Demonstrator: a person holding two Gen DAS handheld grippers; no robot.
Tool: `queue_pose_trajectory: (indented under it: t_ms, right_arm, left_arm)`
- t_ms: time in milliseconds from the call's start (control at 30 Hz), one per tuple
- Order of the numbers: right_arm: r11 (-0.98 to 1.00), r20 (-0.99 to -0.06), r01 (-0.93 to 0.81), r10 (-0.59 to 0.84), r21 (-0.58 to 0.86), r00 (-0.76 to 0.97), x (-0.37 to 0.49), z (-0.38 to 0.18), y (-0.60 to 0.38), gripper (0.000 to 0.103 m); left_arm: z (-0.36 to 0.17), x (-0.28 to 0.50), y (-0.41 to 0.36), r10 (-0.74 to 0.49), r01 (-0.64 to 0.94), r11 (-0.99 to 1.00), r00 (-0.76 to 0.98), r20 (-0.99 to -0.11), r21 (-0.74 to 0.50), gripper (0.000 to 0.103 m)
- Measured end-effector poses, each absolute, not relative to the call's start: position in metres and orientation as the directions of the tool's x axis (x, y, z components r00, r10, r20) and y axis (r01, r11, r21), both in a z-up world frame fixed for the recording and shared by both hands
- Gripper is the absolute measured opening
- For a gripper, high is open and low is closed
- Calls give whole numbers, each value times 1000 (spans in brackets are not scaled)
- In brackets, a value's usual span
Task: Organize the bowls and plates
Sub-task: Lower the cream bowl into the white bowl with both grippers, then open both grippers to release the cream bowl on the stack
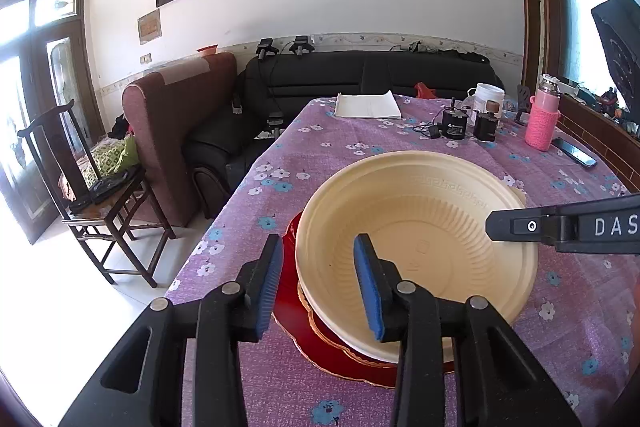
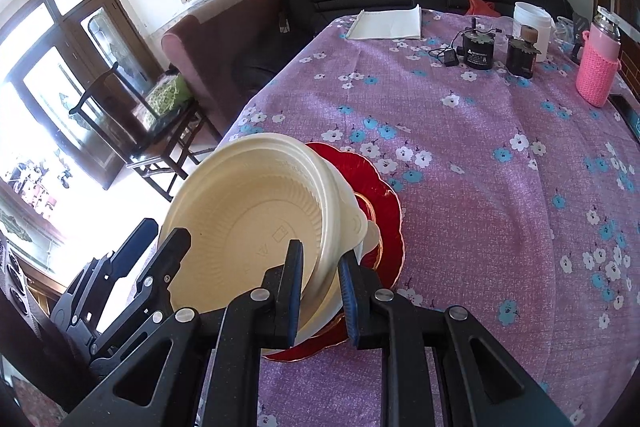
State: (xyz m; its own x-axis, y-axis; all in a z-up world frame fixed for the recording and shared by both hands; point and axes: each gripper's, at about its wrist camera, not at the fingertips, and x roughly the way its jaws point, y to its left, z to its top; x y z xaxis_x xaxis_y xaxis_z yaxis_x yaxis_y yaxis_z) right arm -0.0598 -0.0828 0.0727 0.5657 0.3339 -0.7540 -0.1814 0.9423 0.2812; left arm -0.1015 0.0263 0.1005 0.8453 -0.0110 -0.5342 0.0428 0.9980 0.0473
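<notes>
Cream bowl [image 1: 416, 235] tilted, sitting on a white dish [image 2: 370, 239] on a red plate [image 1: 292, 311], near the table's [image 1: 320, 147] left edge on purple flowered cloth.

Left gripper [image 1: 318, 287] straddling the bowl's near-left rim: one blue pad [image 1: 272, 283] outside the wall, over the red plate, the other inside the bowl. Clear gap on both sides of the rim, so pads not pressing. Parted, not gripping.

Right gripper [image 2: 320, 291] clamped on the opposite rim: one pad inside the bowl, one outside, narrow gap with the wall pinched between. Seen from the left wrist view as a black finger [image 1: 520, 227] reaching in over the bowl's right rim.

Bowl's rim raised on the side toward the left gripper, per right wrist view; lower edge resting in the stack.

Far end of table: folded white cloth [image 1: 368, 105], two small black devices [image 1: 454, 125], white tub [image 1: 488, 99], pink bottle [image 1: 542, 119], phone [image 1: 574, 151]. Well apart from the stack.
</notes>
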Motion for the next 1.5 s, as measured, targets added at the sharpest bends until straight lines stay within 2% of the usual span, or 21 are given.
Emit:
queue_pose_trajectory:
  t_ms: [267, 400, 667, 833, 1500]
  right_arm:
    - [942, -749, -185, 336, 281, 571, -63, 75, -84, 21]
    - [940, -743, -191, 340, 282, 576, -66, 77, -84, 22]
    - [940, -741, -189, 340, 283, 579, -69, 78, -85, 23]
    - [941, -738, -187, 336, 281, 585, -72, 80, -86, 29]
    - [941, -724, -182, 337, 287, 602, -83, 84, -92, 37]
  left_arm:
    - [103, -103, 29, -3, 35, 998, 849, -528, 52, 42]
    - [104, -105, 31, 6, 28, 998, 853, -522, 57, 50]
    - [105, -107, 33, 15, 22, 998, 855, -518, 65, 54]
    - [106, -110, 35, 22, 16, 997, 861, -509, 71, 60]
    - [111, -116, 30, 36, 8, 996, 870, -491, 87, 72]
